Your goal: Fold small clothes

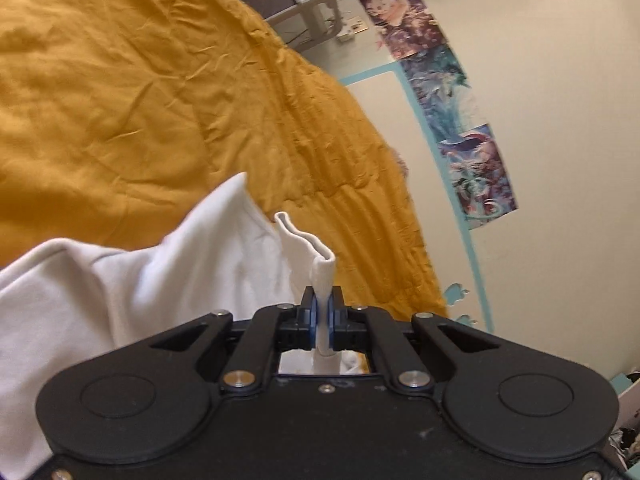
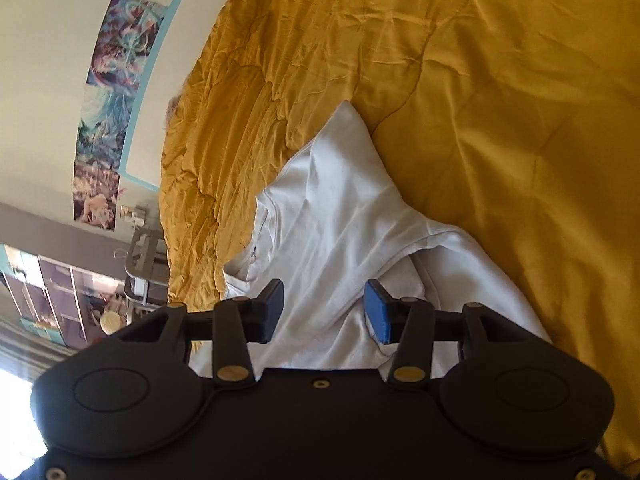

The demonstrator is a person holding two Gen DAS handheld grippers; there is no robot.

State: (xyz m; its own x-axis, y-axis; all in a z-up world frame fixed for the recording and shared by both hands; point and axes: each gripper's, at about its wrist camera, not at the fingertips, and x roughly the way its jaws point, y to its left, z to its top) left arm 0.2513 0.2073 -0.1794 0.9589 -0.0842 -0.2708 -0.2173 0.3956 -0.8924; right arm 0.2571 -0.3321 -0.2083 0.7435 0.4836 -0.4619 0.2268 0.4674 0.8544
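Observation:
A small white garment [image 1: 132, 284] lies on a mustard-yellow bedspread [image 1: 120, 92]. My left gripper [image 1: 322, 306] is shut on a folded hem of the garment, which sticks up between the blue pads. The rest of the cloth hangs away to the left. In the right wrist view the same white garment [image 2: 340, 216] lies crumpled on the bedspread [image 2: 500, 100], with one corner pointing away from me. My right gripper [image 2: 324, 312] is open just above the cloth, one finger on each side of a ridge of fabric, and holds nothing.
A cream wall with a row of colourful posters [image 1: 444, 92] and teal trim runs along the bed's far edge. A grey metal rack [image 1: 304, 12] stands past the bed's end. Shelves with clutter [image 2: 60, 300] show in the right wrist view.

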